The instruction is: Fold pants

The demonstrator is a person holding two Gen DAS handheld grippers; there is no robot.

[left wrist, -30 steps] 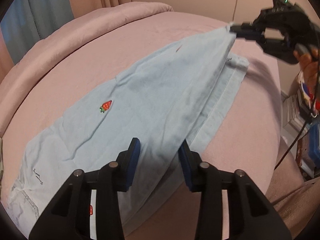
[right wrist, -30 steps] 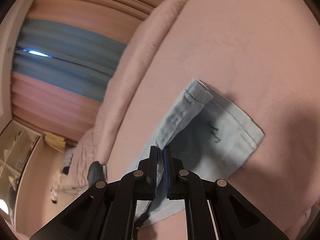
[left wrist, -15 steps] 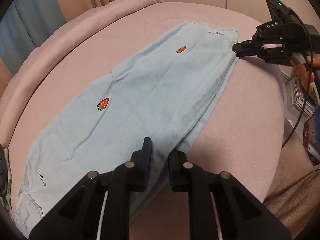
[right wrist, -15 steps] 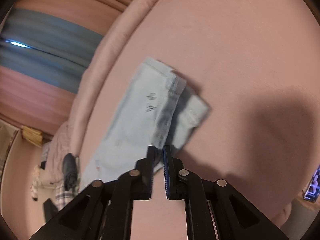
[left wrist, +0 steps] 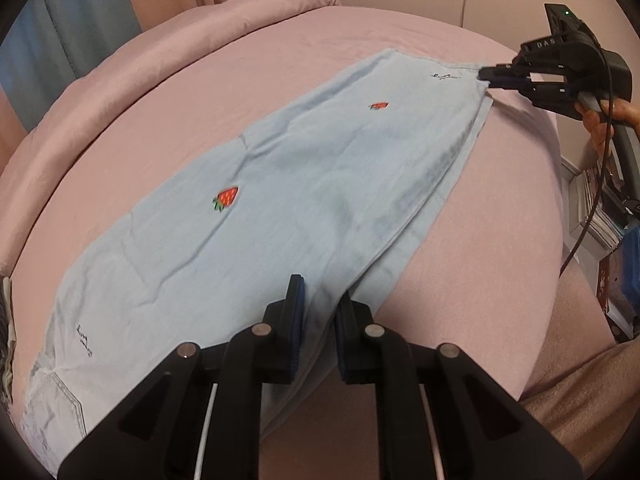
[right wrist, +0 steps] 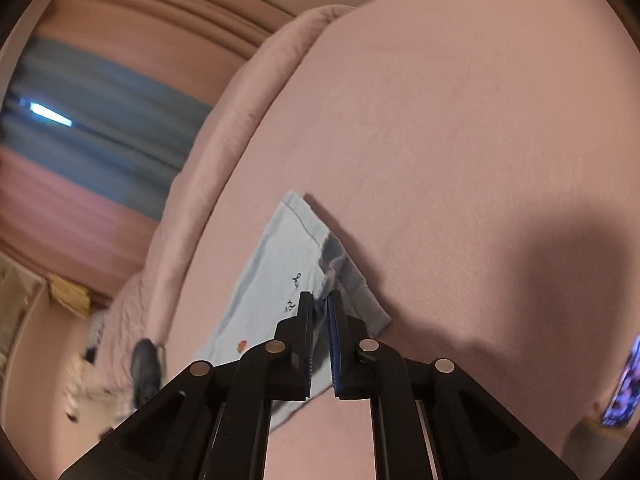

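Light blue pants with red strawberry patches lie lengthwise on the pink bed, one leg folded flat over the other. My left gripper is shut on the near long edge of the pants, with cloth pinched between its blue pads. My right gripper is at the far right, shut on the hem corner. In the right wrist view the hem corner of the pants runs into the closed right gripper. The lower leg's edge peeks out along the right side.
A rolled pink duvet borders the bed's far side, with blue and pink curtains behind it. A person's hand holds the right gripper, trailing a black cable. Shelves with books stand off the bed's right side.
The left jaws have closed on the pants' near edge. The right gripper has carried the hem across and down, so the lifted leg now lies flat over the other one.
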